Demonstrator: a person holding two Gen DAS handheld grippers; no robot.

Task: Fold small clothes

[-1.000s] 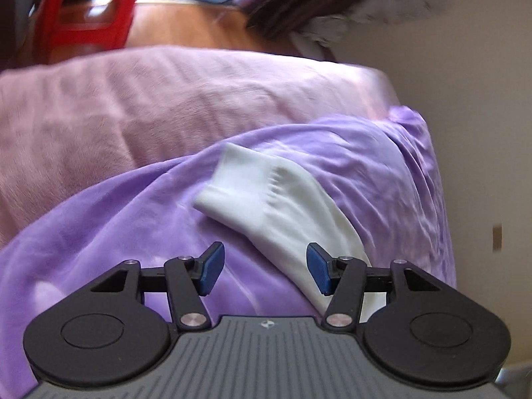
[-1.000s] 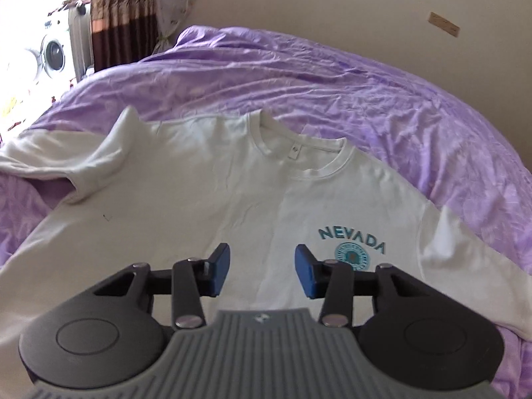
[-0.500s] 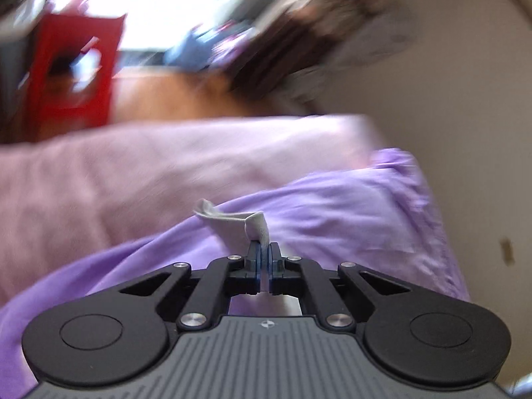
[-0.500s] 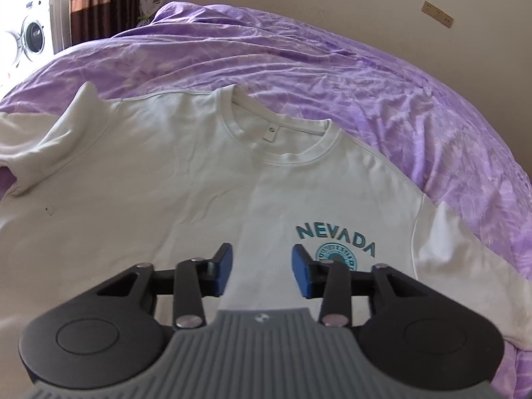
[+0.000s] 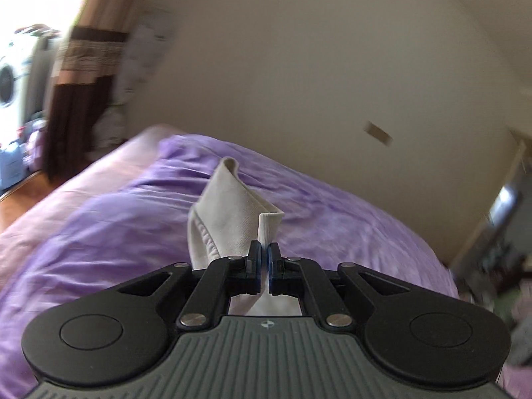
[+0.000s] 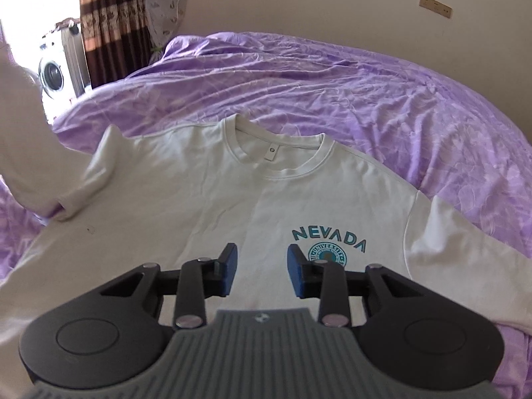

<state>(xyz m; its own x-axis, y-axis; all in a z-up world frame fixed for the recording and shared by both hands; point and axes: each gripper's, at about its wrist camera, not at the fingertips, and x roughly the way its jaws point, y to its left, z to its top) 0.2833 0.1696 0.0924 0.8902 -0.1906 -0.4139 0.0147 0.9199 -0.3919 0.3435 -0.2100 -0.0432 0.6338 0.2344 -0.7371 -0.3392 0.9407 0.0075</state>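
A white long-sleeved shirt (image 6: 206,199) with a teal NEVADA print lies front up on the purple bedspread (image 6: 365,93). My left gripper (image 5: 265,267) is shut on the cuff of the shirt's left sleeve (image 5: 232,219) and holds it up off the bed. The lifted sleeve also shows at the left edge of the right wrist view (image 6: 23,153). My right gripper (image 6: 262,272) is open and empty, hovering over the shirt's chest beside the print. The other sleeve (image 6: 465,266) lies flat at the right.
A pink blanket (image 5: 66,196) covers the bed's far left side. A beige wall (image 6: 299,0) runs behind the bed. A curtain (image 6: 109,23) and a washing machine (image 6: 53,73) stand at the far left.
My left gripper closed on the sleeve cuff, then lifted it and swung it to the right. My right gripper stayed open over the shirt's chest, shifting only slightly.
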